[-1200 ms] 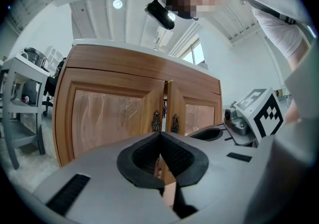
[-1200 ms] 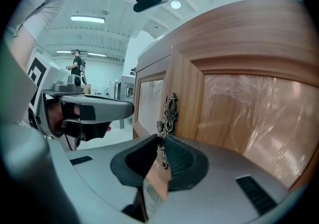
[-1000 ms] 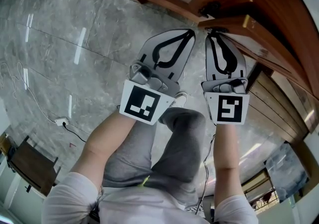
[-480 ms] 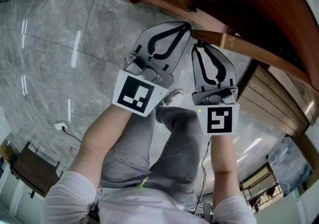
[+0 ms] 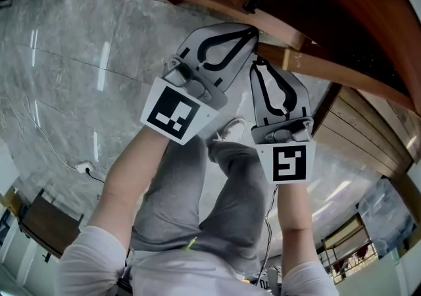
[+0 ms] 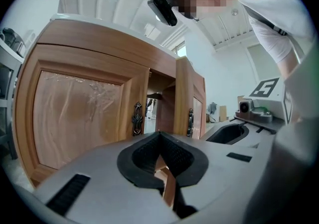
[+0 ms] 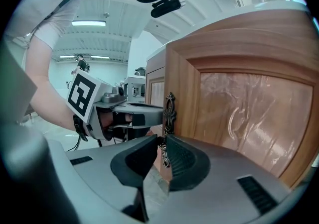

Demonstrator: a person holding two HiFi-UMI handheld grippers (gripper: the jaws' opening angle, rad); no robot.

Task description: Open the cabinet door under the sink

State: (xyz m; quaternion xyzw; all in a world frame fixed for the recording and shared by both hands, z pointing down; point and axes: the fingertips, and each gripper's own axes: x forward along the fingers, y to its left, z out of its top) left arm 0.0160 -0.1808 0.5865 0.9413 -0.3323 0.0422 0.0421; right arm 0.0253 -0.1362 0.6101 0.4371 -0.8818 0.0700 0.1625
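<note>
The wooden cabinet under the sink has two doors. The right door point(image 5: 329, 68) stands swung partly out, with the dark inside point(image 5: 329, 22) showing behind it. My right gripper point(image 5: 258, 62) is shut on that door's ornate metal handle point(image 7: 168, 113), which runs between the pads of the right gripper point(image 7: 160, 141). The left door point(image 6: 79, 113) is closed, its own handle point(image 6: 137, 118) untouched. My left gripper point(image 5: 252, 29) hovers just left of the right one, at the gap between the doors. The left gripper point(image 6: 159, 134) is shut, with nothing between its pads.
Grey marble floor point(image 5: 79, 58) spreads to the left, with a cable and plug point(image 5: 82, 168) on it. The person's legs point(image 5: 223, 189) and a shoe point(image 5: 230, 129) are below the grippers. A chair point(image 5: 39, 219) stands at lower left. Wood panelling point(image 5: 368, 130) lies to the right.
The right gripper has drawn the handle back towards the person, and the right door has swung further out. The left gripper has drifted the same way, still shut.
</note>
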